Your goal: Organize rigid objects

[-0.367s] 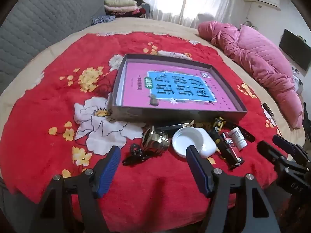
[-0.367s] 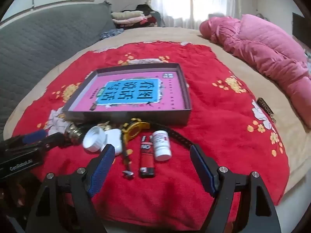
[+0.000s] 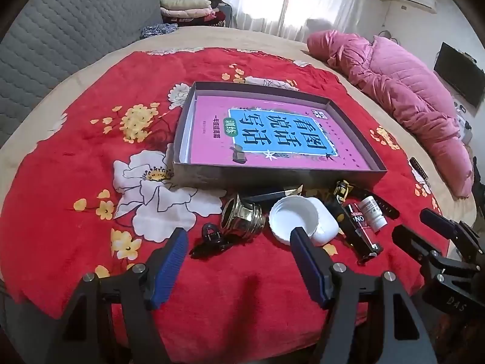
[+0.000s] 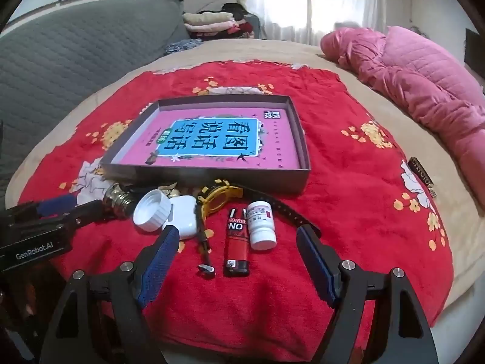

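Observation:
A shallow grey box (image 3: 272, 179) (image 4: 209, 176) with a pink book in it lies on the red flowered blanket. In front of it lie a brass piece (image 3: 241, 217) (image 4: 119, 200), a black hair clip (image 3: 210, 238), a white lid (image 3: 292, 218) (image 4: 151, 209), a white case (image 4: 183, 215), a yellow-faced watch (image 4: 219, 198), a red lighter (image 4: 236, 245), a white pill bottle (image 4: 260, 224) and a thin dark tool (image 4: 204, 248). My left gripper (image 3: 238, 244) is open, just short of the clip and brass piece. My right gripper (image 4: 236, 244) is open around the lighter and bottle.
A pink quilt (image 3: 403, 97) lies along the right side of the bed. A grey padded headboard (image 4: 75, 54) stands at the left, with folded clothes (image 4: 209, 21) at the back. A small dark object (image 4: 421, 174) lies near the right edge of the blanket.
Nothing has visibly changed; both grippers stay open in about the same place.

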Available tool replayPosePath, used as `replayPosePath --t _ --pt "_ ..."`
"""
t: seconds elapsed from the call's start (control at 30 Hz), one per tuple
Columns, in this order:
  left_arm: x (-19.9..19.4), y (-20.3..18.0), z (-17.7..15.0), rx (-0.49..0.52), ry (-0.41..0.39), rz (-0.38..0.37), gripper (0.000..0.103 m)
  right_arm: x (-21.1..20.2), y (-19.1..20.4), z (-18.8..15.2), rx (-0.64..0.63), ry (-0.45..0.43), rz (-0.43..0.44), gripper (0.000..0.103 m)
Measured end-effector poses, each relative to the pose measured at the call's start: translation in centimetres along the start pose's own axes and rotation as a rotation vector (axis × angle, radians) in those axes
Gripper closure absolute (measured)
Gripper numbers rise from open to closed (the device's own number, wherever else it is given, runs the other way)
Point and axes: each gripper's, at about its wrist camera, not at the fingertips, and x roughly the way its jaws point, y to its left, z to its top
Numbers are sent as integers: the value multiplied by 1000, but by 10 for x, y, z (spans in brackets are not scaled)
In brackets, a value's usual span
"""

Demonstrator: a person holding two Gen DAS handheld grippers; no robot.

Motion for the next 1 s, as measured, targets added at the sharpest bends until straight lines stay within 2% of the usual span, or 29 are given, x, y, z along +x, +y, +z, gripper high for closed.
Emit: replayPosePath --t 1.0 --pt "-2 -1 -1 15 -4 4 34 -1 -3 0 12 -5 17 23"
